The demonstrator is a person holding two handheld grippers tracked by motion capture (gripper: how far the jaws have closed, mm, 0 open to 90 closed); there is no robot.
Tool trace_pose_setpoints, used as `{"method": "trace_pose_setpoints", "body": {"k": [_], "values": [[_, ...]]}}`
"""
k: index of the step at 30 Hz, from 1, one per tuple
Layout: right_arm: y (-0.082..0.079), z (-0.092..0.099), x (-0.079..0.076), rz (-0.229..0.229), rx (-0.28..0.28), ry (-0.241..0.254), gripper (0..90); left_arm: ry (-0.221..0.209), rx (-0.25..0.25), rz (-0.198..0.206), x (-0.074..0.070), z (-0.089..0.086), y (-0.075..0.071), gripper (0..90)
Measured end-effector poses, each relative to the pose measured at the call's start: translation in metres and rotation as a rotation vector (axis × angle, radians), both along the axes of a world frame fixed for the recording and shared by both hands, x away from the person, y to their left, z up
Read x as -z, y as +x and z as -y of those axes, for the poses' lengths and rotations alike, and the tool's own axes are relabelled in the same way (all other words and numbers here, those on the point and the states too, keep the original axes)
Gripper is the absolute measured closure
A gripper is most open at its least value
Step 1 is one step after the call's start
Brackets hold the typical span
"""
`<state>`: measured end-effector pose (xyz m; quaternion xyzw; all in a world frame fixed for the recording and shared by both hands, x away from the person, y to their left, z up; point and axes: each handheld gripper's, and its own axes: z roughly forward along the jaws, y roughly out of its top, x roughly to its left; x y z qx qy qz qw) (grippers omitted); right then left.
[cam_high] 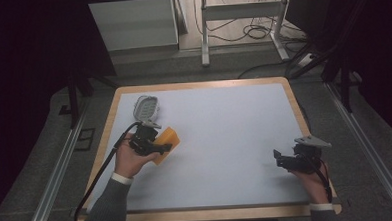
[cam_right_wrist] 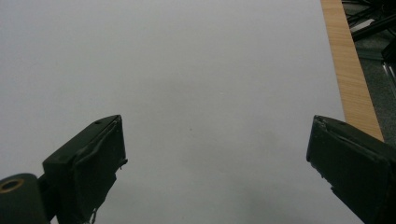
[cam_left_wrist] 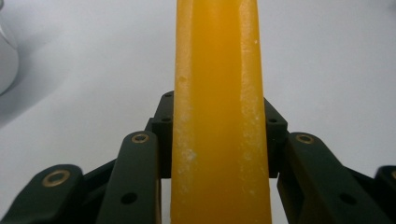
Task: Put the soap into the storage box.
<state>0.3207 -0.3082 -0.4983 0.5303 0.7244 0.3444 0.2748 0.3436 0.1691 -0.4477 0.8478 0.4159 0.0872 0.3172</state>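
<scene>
A flat orange piece (cam_high: 166, 143) is held at the left of the white table, and my left gripper (cam_high: 155, 148) is shut on it. In the left gripper view the orange piece (cam_left_wrist: 218, 116) runs edge-on straight up between the two black jaws, which press on both its sides. A pale grey ribbed object (cam_high: 146, 108) lies just beyond the left hand. My right gripper (cam_high: 282, 160) is at the right near the front edge, open, with bare table between its jaws (cam_right_wrist: 215, 154).
The white table top (cam_high: 225, 134) has a wooden rim (cam_right_wrist: 352, 84). Beyond the table stand a white cabinet (cam_high: 132, 23) and a metal frame with cables (cam_high: 245, 28). Metal rails (cam_high: 56, 171) run along both sides of the table.
</scene>
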Motion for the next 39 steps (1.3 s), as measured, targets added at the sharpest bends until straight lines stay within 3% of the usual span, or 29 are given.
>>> {"method": "trace_pose_setpoints", "body": {"k": [18,23,39], "values": [[0.001,0.001,0.002,-0.008,0.006,-0.002,4.5,0.008,-0.024,-0.008,-0.005,-0.009,0.016,61.1],[0.001,0.001,0.002,-0.009,0.01,0.0,4.5,0.015,-0.029,0.01,-0.007,-0.011,0.019,61.1],[0.001,0.003,0.002,-0.014,0.014,0.001,4.6,0.018,-0.053,-0.013,-0.01,-0.021,0.034,61.1]]}}
